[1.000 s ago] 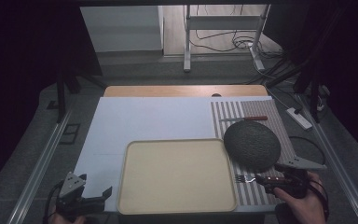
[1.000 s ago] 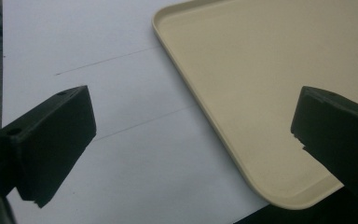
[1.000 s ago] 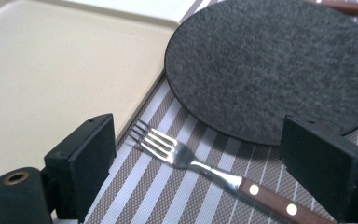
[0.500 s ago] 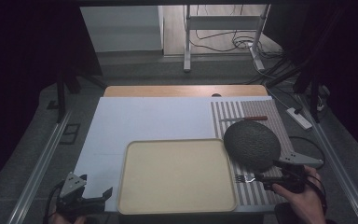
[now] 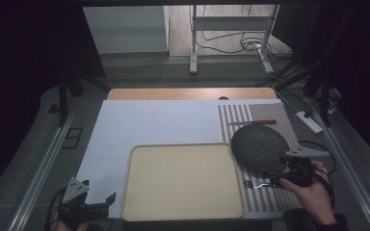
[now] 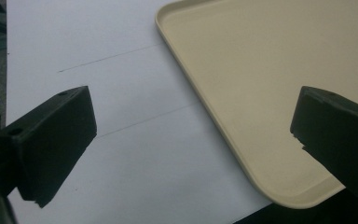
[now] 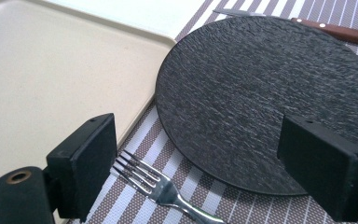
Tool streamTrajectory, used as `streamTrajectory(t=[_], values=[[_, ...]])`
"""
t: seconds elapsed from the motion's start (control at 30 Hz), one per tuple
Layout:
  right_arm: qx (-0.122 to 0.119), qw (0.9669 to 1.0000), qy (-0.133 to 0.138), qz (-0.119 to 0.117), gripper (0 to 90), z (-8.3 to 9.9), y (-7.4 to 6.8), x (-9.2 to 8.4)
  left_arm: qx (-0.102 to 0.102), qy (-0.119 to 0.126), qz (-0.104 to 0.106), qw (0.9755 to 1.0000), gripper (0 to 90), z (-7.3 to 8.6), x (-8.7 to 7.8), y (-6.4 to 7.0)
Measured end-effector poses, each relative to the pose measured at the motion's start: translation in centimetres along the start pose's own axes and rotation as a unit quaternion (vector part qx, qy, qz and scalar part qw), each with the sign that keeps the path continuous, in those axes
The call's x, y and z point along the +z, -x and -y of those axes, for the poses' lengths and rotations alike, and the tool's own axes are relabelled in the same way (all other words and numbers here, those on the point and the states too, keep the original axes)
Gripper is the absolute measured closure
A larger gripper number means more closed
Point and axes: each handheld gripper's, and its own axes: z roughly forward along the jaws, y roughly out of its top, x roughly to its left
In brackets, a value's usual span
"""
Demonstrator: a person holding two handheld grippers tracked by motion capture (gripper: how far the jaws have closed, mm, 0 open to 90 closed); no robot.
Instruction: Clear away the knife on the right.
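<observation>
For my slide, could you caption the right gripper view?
Open right gripper above fork, beside dark plate.

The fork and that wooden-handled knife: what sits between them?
The dark round plate lies between the fork and the knife on the striped mat, seen in the high view.

— Where do we find the beige rectangular plastic tray (image 5: pixel 183 180)?
— We see it at the near middle of the white table sheet (image 5: pixel 149 122), with the striped placemat (image 5: pixel 265 118) just to its right.
— And on the placemat?
— We have the dark round textured plate (image 5: pixel 259 147) in the middle, the silver metal fork (image 5: pixel 255 184) near of it, and the wooden-handled knife (image 5: pixel 253 122) far of it.
</observation>
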Motion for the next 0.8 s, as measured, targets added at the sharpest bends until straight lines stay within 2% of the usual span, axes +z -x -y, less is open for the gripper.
streamTrajectory(t=[0.37,0.8], values=[[0.015,0.9998,-0.003,-0.012,11.5,-0.7,1.0,0.5,0.006,0.003,0.008,0.9999,0.4,0.0,-0.1,0.0],[0.011,0.9997,-0.019,0.011,9.1,-2.6,3.6,2.2,-0.006,0.014,0.022,0.9996,0.3,0.2,-0.2,-0.3]])
